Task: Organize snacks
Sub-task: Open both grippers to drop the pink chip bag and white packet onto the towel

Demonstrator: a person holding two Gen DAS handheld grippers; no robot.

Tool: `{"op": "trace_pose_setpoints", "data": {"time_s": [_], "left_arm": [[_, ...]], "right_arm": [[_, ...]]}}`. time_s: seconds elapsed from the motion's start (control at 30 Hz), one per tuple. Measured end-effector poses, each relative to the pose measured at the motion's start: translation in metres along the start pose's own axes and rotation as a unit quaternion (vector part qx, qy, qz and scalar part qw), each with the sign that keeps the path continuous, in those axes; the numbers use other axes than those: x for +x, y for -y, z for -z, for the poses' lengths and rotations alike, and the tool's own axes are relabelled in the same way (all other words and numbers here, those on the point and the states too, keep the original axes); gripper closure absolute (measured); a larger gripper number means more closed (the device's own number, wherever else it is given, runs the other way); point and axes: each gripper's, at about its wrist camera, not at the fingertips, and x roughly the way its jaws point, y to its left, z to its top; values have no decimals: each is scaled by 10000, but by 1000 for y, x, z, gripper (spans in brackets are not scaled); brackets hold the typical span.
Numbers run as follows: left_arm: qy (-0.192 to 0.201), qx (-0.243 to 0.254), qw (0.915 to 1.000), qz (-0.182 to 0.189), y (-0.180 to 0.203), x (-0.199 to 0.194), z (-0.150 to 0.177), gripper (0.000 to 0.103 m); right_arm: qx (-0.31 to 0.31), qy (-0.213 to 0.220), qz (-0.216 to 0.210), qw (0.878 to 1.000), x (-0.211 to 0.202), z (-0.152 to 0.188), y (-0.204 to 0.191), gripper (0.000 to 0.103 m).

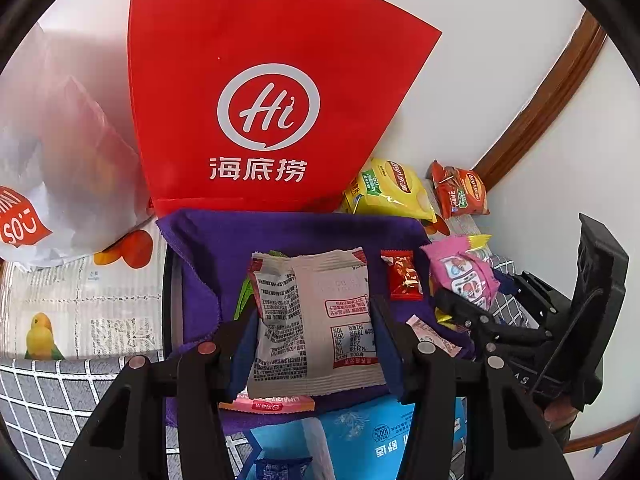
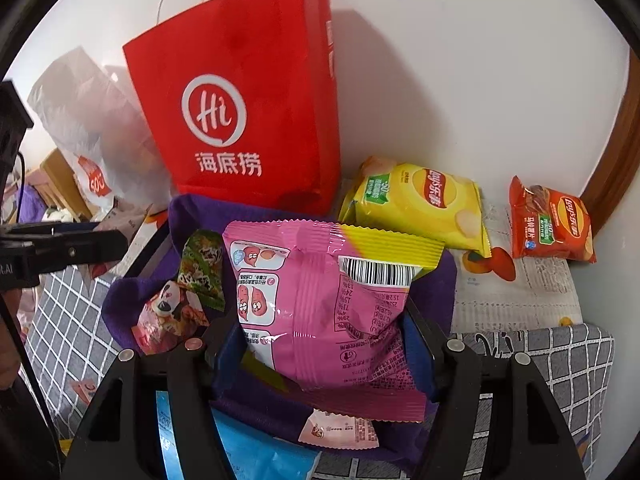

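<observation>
My left gripper (image 1: 316,344) is shut on a grey-white snack packet (image 1: 316,320) with red print, held over a purple cloth (image 1: 288,232). My right gripper (image 2: 324,344) is shut on a pink and yellow snack packet (image 2: 320,300); it also shows in the left wrist view (image 1: 464,272). On the cloth lie a small red candy packet (image 1: 402,276), a green packet (image 2: 202,268) and a pink panda packet (image 2: 168,316). A yellow chips bag (image 2: 420,204) and an orange-red chips bag (image 2: 552,224) lie by the wall.
A red paper bag (image 2: 248,112) stands against the wall behind the cloth. A white plastic bag (image 2: 96,132) is to its left. A blue pack (image 1: 360,432) lies near the front. The surface is a grey checked cover (image 2: 560,360) with printed paper (image 1: 80,296).
</observation>
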Motion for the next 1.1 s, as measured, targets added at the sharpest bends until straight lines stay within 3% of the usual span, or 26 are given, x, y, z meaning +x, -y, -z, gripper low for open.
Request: {"op": "trace_pose_setpoints", "data": {"time_s": [0.5,0.83,1.1], "left_arm": [[60,-183,9998,6,-13,-5,-3,53],[-4,-176,9998,43,-13,-3,-3,53],[-138,-161,9997,82,-10,6,-2,53]], "right_arm": [[68,-285,-16,9996,13,3,0,35],[-271,-675,-11,9973,33,11,-22,35],[-41,-907,117,9958,47,14,-16,35]]}}
